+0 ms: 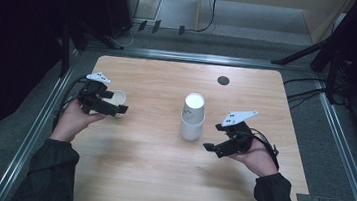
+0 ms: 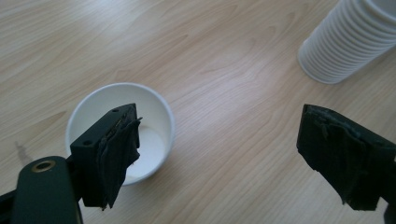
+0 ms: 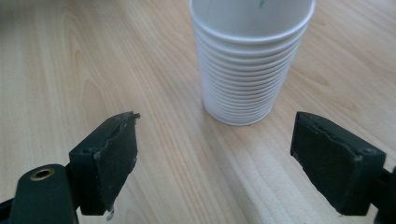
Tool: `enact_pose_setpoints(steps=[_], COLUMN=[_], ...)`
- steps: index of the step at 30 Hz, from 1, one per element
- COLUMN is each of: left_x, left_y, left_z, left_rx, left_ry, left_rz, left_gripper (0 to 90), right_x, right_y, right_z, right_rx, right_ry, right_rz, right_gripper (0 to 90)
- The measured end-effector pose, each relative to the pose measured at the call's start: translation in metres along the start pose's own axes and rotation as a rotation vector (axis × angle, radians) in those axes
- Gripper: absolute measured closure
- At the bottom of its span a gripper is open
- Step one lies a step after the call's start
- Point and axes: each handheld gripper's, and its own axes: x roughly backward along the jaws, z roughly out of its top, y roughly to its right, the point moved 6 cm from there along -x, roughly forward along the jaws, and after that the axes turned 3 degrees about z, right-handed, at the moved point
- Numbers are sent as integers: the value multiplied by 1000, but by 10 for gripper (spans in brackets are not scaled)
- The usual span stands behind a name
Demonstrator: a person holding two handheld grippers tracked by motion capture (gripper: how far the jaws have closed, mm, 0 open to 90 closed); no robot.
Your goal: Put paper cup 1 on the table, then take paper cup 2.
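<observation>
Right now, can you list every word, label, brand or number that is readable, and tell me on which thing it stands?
None can be read.
Stack of white paper cups: plain ribbed walls; a small green mark inside the top rim, too cropped to read.
Single white paper cup: no print.
Wooden table: no lettering.

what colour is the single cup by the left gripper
White, inside and out; the single cup shows best in the left gripper view.

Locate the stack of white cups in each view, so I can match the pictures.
High view: stack of white cups stands mid-table, just left of the right gripper.
Left gripper view: stack at top right corner, cropped.
Right gripper view: top centre, beyond the open jaws.
Shared landmark: the light wooden tabletop.
</observation>
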Motion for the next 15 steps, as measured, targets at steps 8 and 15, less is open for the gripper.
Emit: enact_pose_setpoints(steps=[8, 15], left_x=[-7, -19], left_y=[26, 50], left_z=[5, 7], left_rx=[-37, -71], left_ry=[-2, -17], left_rz=[-62, -114], left_gripper=[133, 136], right_x=[1, 2], right_y=[4, 5], right_z=[0, 5], right_rx=[-9, -28], right_ry=[0, 5], right_rz=[-9, -3], right_gripper=[197, 222])
